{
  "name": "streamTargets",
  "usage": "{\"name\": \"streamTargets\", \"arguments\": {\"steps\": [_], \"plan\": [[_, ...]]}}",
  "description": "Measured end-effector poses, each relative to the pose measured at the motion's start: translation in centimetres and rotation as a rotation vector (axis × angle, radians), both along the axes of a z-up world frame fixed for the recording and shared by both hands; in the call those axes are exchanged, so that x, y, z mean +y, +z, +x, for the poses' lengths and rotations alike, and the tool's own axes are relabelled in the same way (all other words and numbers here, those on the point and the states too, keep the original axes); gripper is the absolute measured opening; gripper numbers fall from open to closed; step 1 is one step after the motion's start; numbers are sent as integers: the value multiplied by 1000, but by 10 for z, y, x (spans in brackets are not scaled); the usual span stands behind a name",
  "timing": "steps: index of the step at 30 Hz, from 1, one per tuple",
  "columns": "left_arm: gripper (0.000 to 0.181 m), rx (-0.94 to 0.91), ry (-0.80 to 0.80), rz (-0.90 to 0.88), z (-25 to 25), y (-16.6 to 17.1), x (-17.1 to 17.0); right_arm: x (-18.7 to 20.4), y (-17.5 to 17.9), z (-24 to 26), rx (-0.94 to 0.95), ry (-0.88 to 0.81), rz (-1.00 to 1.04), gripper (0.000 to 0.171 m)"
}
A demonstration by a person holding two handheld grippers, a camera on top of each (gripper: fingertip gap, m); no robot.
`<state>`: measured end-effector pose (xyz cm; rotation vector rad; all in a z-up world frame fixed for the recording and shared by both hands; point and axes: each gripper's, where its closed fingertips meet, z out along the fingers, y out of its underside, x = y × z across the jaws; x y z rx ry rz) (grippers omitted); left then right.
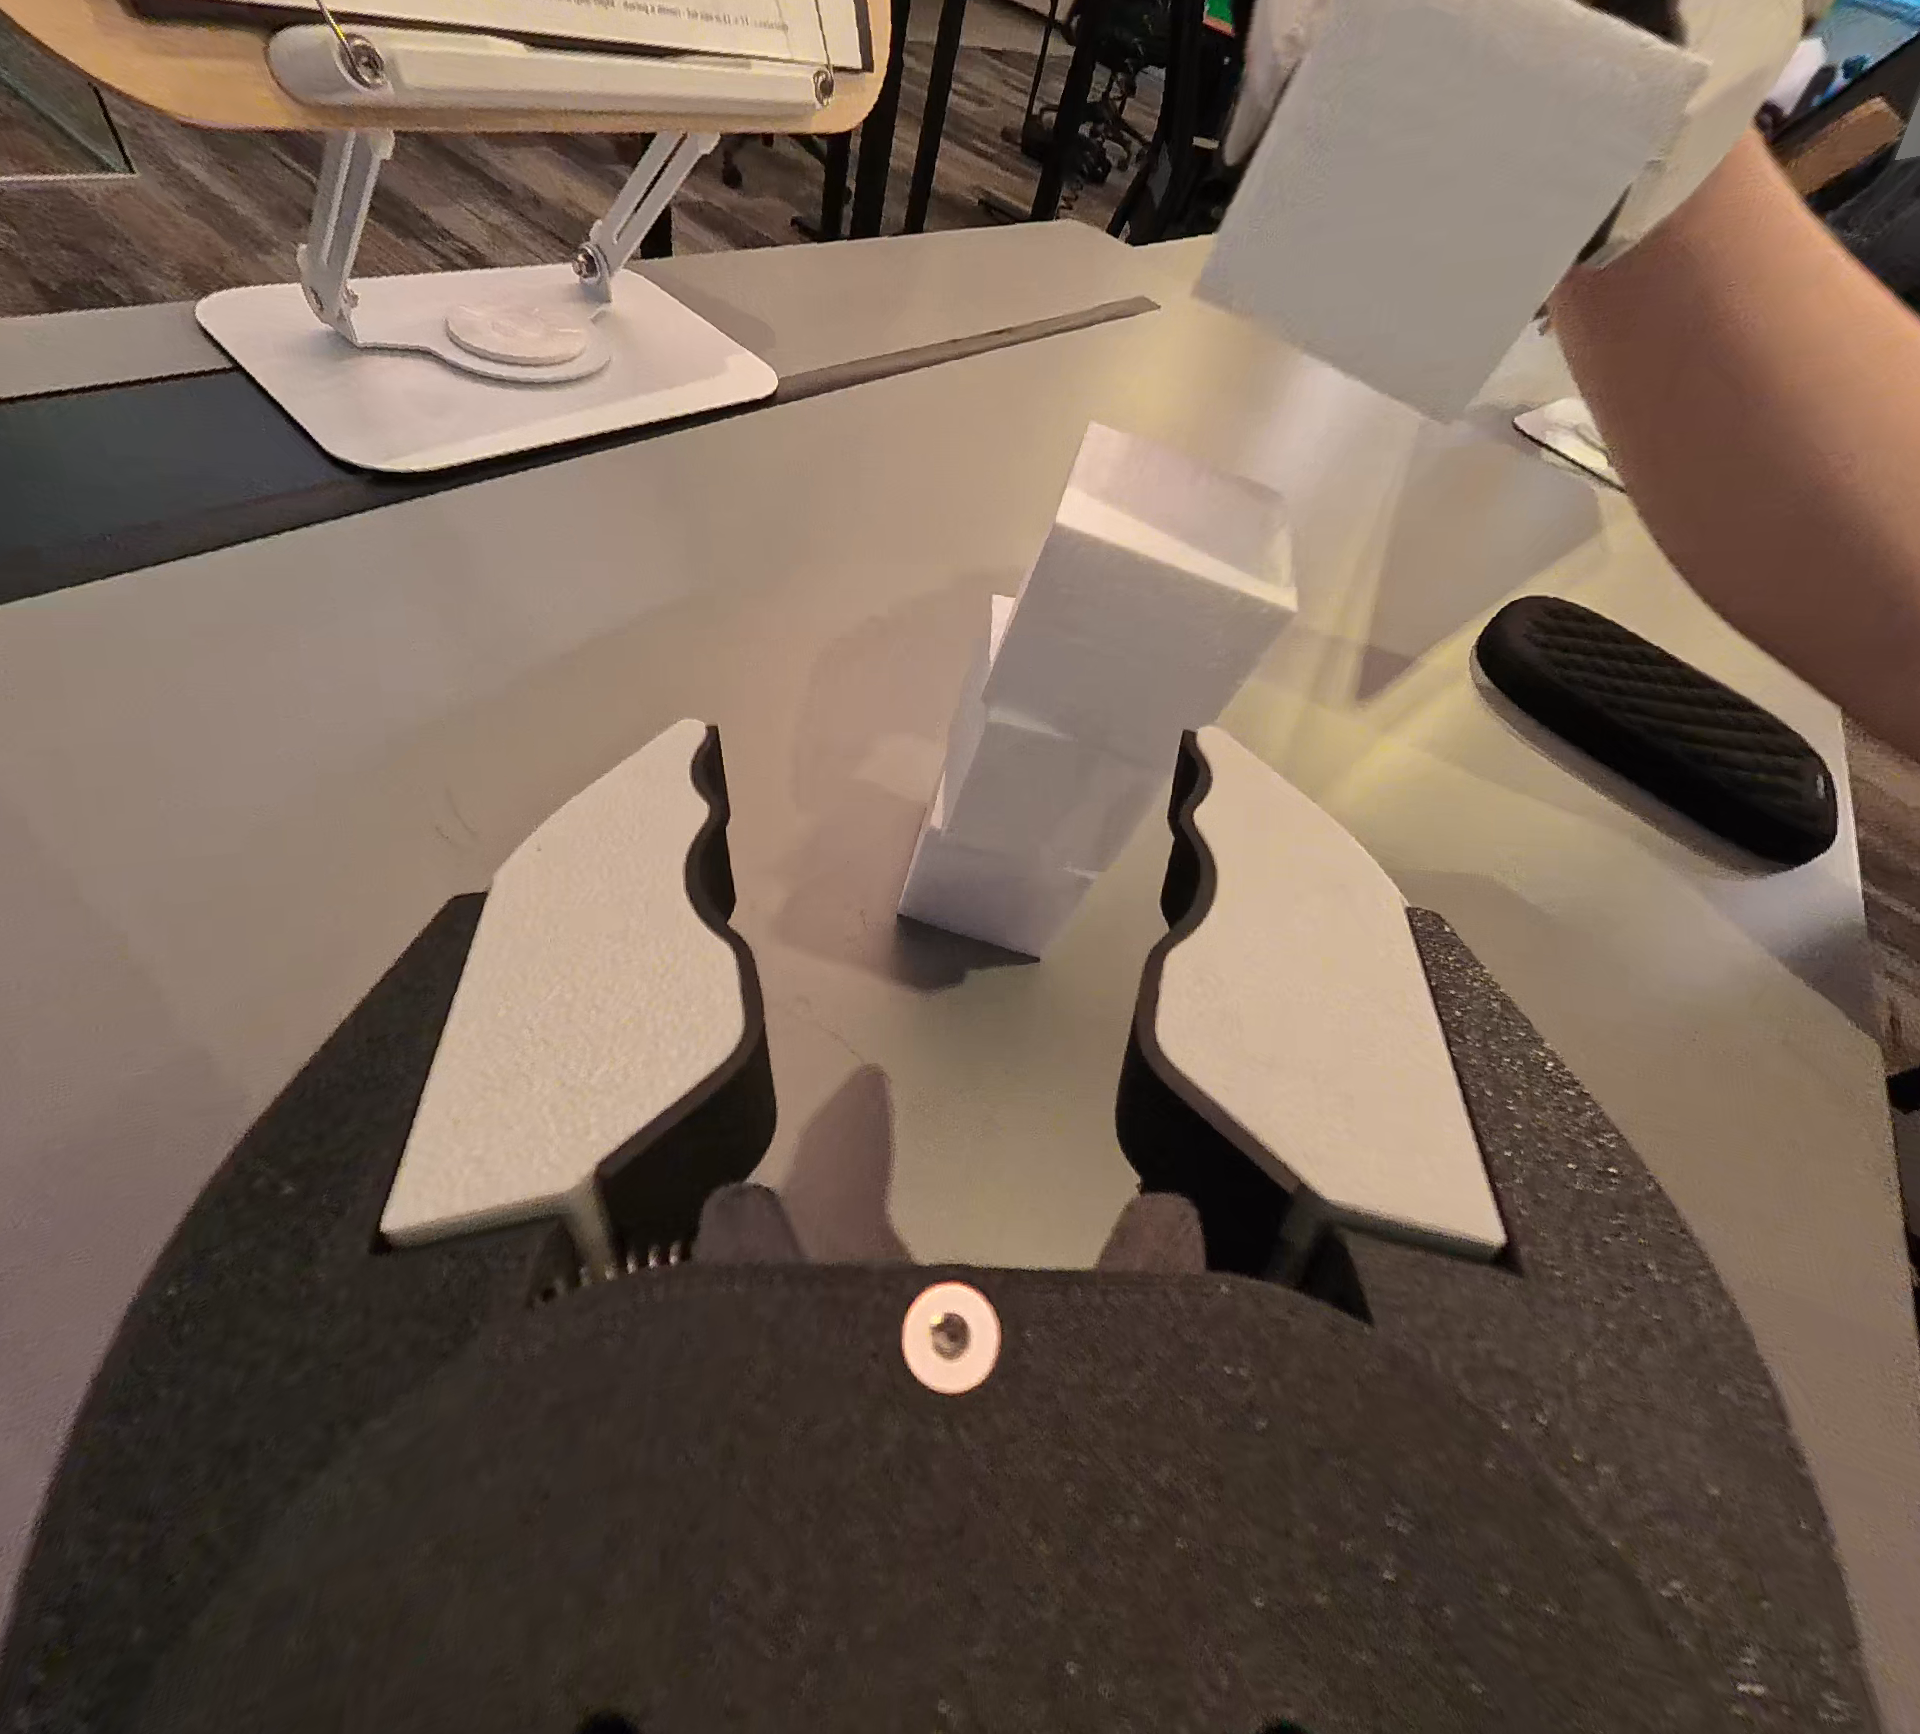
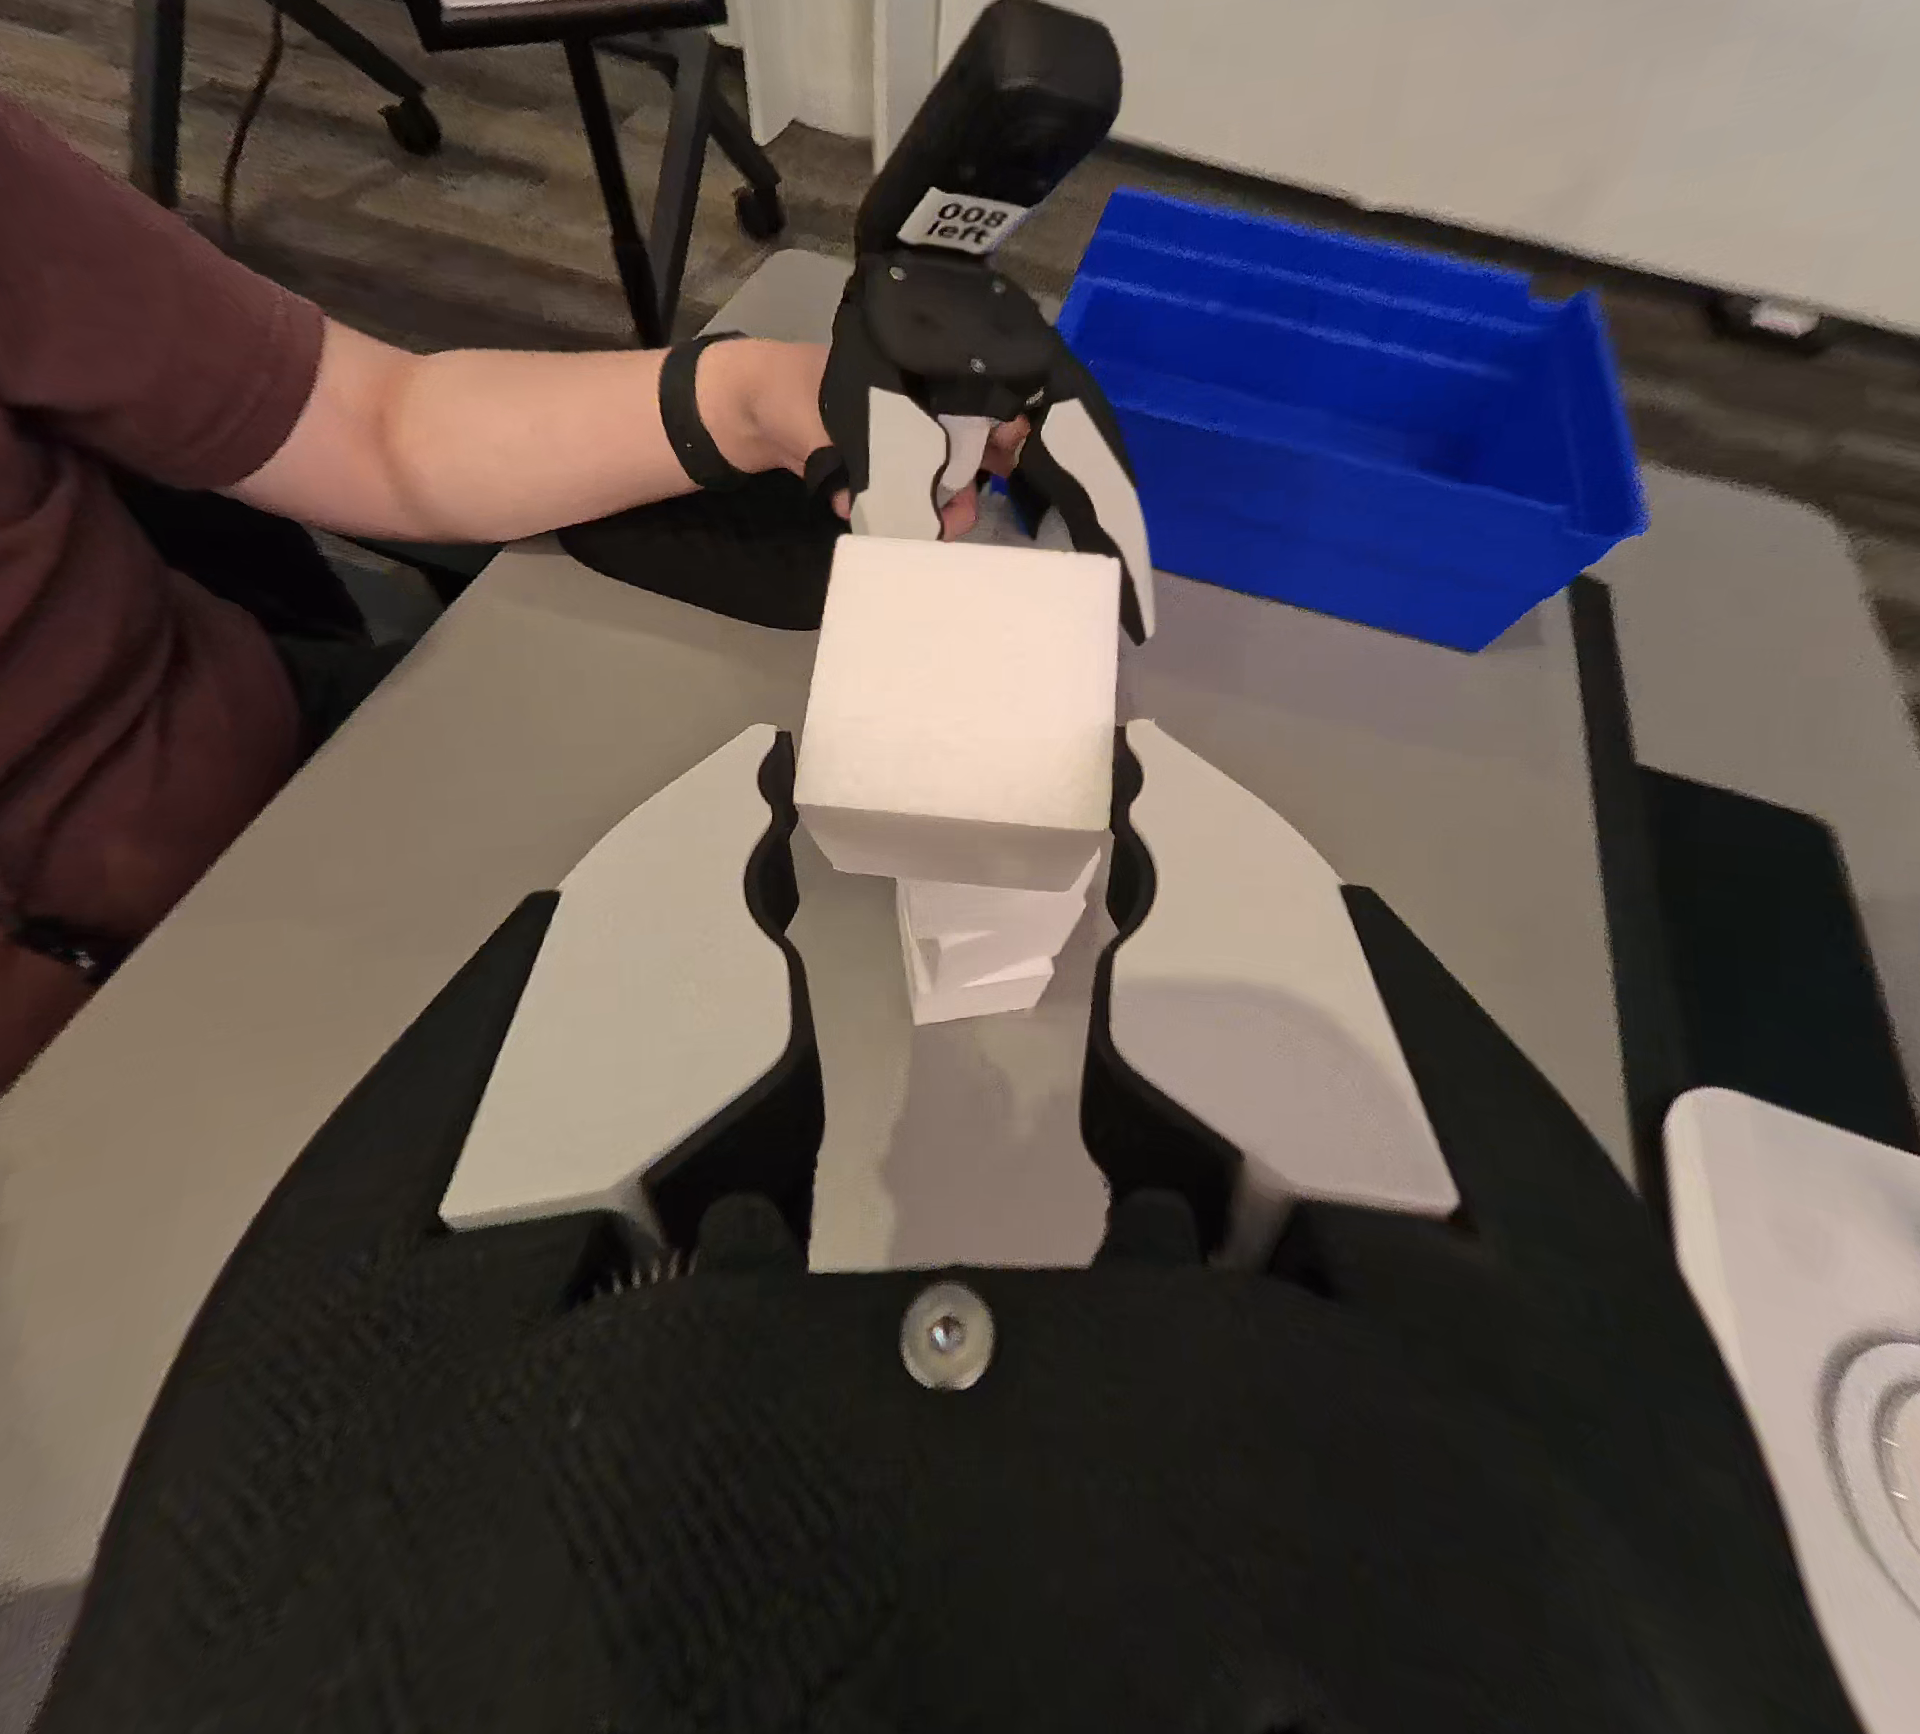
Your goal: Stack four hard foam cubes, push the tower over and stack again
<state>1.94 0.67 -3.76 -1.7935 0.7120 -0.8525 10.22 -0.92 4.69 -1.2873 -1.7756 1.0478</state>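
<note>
A tower of three white foam cubes (image 1: 1101, 697) stands on the grey table (image 1: 312, 749), its cubes slightly twisted against each other. My left gripper (image 1: 951, 749) is open and empty, low over the table just in front of the tower. My right gripper (image 2: 954, 739) is shut on a fourth white cube (image 2: 956, 697) and holds it in the air above the tower (image 2: 987, 957), apart from it. That held cube also shows in the left wrist view (image 1: 1444, 167), tilted, up and to the right of the tower. The left gripper (image 2: 1003, 562) shows beyond the cube, open.
A document stand with a white base (image 1: 488, 365) stands at the table's far left. A blue bin (image 2: 1351, 458) sits on the table behind the left gripper. A black padded rest (image 1: 1662, 728) lies to the right of the tower. A person's arm (image 2: 468, 437) reaches in. About 35 cm separates my left fingertips from the white base (image 1: 488, 365).
</note>
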Motion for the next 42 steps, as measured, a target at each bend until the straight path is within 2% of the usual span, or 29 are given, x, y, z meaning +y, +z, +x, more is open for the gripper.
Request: {"name": "streamTargets", "arguments": {"steps": [9, 15, 32, 33, 34, 38, 42], "plan": [[82, 22, -15, 6, 3, 1, -3, 7, -30, -21, -186, 63, -5, 59], [82, 6, -14, 12, 2, 5, -4, 11, -29, -22, -155, 50, 39, 63], [82, 17, -24, -7, 5, 0, -5, 11, -29, -28, -105, 55, 37, 59], [83, 20, -24, -10, 5, -1, -5, 14, -28, -29, -103, 40, 41, 60], [83, 21, -25, -11, 5, -1, -5, 17, -27, -28, -101, 15, 56, 68], [83, 15, -25, -7, 5, 1, -6, 11, -9, -18, 0, -6, 65, 76], [83, 8, -23, -1, 4, 3, -6, 7, 19, 13, 160, -122, 80, 84]]}}
